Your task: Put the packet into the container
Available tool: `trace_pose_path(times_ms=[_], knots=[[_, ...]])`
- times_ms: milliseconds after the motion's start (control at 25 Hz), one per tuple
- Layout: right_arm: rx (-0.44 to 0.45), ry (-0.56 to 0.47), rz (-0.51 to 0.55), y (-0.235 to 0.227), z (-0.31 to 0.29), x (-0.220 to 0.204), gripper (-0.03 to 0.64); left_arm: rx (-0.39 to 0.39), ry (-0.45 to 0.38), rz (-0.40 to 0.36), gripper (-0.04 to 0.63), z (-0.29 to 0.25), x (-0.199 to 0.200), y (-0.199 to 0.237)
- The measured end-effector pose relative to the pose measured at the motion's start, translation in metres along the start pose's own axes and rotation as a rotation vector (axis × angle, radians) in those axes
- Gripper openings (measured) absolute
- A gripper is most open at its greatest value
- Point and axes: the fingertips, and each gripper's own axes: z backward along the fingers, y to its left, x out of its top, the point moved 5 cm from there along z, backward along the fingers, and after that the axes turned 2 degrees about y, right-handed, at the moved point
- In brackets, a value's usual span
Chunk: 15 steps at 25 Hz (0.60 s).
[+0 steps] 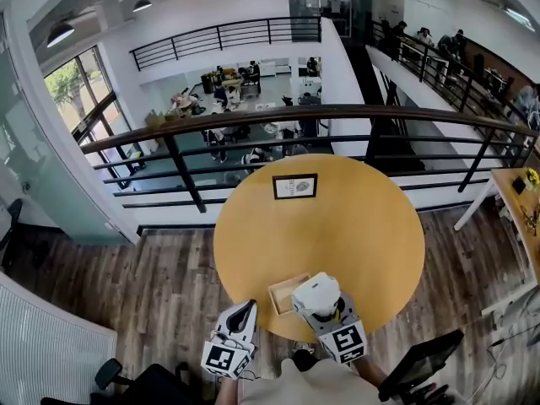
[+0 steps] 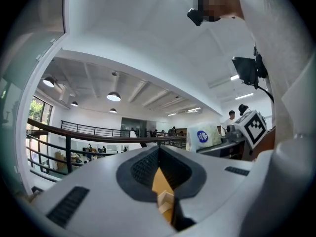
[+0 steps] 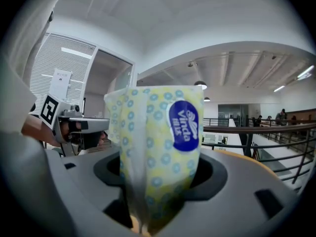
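The right gripper (image 1: 319,304) clamps a yellow blue-dotted tissue packet (image 3: 158,142) just right of the small wooden box (image 1: 287,294); the left gripper (image 1: 243,312) has its jaws together, empty.

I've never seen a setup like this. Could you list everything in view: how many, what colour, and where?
table: one, round, yellow top, centre of the head view
framed sign: one, black frame, on the table's far side
container: one, pale wooden open box, by the table's near edge
packet: one, yellow-white with blue dots and a blue label, held in the right gripper
railing: one, dark bars under a brown top rail, beyond the table
floor: brown-grey wood planks, around the table
left gripper: one, white-grey, jaws together and empty, left of the container
right gripper: one, white-grey, jaws closed on the packet, right of the container
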Motion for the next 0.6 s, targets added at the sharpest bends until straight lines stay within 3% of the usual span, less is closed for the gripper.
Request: trace_pose_path(times_ms=[400,600], knots=[[0.04,0.032,-0.008,-0.03,-0.024,-0.002,0.308,0.061,0.023,0.019,0.005,-0.029,-0.005,0.011],[0.079,0.076,0.004,-0.019,-0.035,-0.003,0.308,0.111,0.046,0.057,0.005,-0.012,-0.014,0.023]])
